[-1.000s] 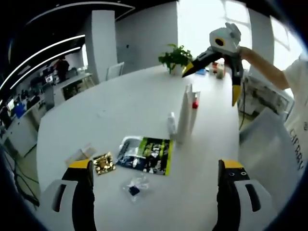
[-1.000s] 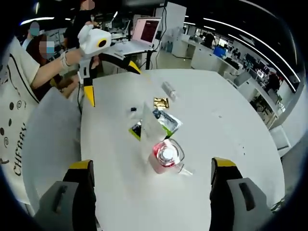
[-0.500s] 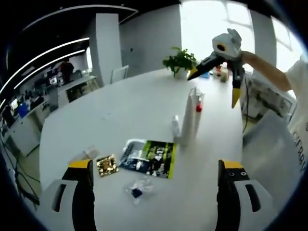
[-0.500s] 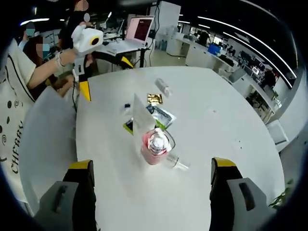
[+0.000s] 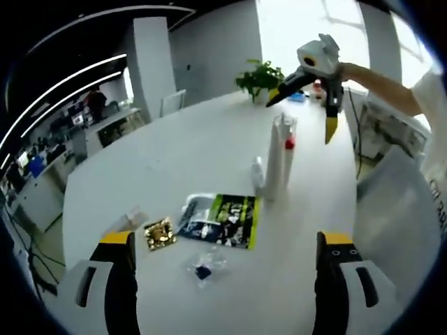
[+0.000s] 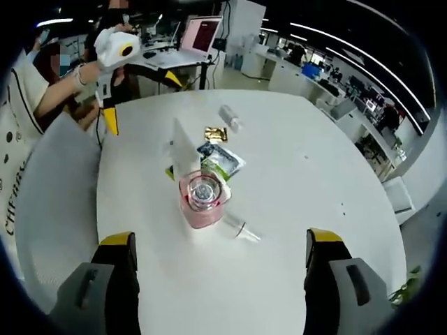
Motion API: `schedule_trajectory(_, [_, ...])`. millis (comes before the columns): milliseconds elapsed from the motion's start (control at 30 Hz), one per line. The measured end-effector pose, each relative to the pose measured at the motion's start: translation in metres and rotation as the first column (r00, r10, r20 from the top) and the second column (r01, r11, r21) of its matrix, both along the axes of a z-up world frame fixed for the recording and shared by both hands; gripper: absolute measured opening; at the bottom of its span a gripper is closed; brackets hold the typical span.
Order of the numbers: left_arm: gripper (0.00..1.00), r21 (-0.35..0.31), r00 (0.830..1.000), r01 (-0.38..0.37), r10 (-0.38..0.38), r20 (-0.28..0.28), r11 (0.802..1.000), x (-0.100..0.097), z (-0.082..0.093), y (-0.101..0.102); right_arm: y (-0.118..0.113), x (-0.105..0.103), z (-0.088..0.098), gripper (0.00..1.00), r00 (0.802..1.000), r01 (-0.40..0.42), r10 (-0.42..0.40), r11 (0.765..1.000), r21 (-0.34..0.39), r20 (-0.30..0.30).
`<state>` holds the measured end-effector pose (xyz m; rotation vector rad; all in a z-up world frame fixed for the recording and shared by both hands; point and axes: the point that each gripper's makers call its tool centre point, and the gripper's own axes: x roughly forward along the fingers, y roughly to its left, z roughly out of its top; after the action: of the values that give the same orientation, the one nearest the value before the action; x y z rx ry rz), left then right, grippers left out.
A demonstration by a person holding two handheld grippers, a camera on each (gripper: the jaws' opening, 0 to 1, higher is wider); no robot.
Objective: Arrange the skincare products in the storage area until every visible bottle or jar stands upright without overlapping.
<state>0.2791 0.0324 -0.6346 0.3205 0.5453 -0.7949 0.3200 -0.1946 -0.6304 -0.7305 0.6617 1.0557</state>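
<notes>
Both the left gripper (image 5: 223, 262) and the right gripper (image 6: 220, 262) are held wide open, nothing grasped or touched. At frame centre, a tall white tube (image 5: 274, 164) and a pink-capped bottle (image 6: 202, 199) are seen upright on the round white desk (image 5: 181, 146).

Each gripper has two dark grey jaws capped with yellow tips, the left gripper (image 5: 223, 262) and the right gripper (image 6: 220, 258) alike. Above the white table (image 5: 181, 150), the right gripper shows a white rounded housing with a yellow ring, black arms and yellow pointed ends. The person (image 5: 433, 105) beside the table wears a white top printed with dark lettering
</notes>
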Motion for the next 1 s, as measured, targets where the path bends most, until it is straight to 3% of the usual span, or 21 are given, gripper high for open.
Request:
schedule_trajectory(233, [0.99,0.035,1.000,-0.003,0.002,0.020,0.999,0.002,0.003,0.005,-0.004,0.014,-0.012,0.97,0.997,-0.078,0.078,0.997,0.016,-0.003])
schedule_trajectory(400, [0.99,0.010,0.999,-0.006,0.006,0.031,1.000,0.000,0.010,0.003,-0.005,0.019,-0.018,0.95,0.993,-0.114,0.114,0.993,-0.004,0.011])
schedule_trajectory(667, [0.99,0.000,0.999,-0.015,0.015,0.028,1.000,0.002,0.004,0.001,-0.012,0.031,-0.038,0.89,0.987,-0.161,0.161,0.986,-0.045,-0.005])
schedule_trajectory(833, [0.99,-0.003,1.000,-0.012,0.012,0.016,1.000,0.000,0.001,-0.002,-0.006,0.032,-0.047,0.81,0.973,-0.230,0.230,0.972,-0.047,-0.006])
schedule_trajectory(933, [0.99,0.000,1.000,-0.012,0.012,0.019,1.000,-0.001,0.002,-0.002,-0.001,0.036,-0.054,0.69,0.960,-0.278,0.278,0.960,-0.038,-0.013])
schedule_trajectory(1000, [0.98,0.015,1.000,0.000,0.000,0.011,1.000,-0.004,0.002,-0.003,0.000,0.040,-0.059,0.68,0.956,-0.293,0.293,0.955,-0.046,-0.010])
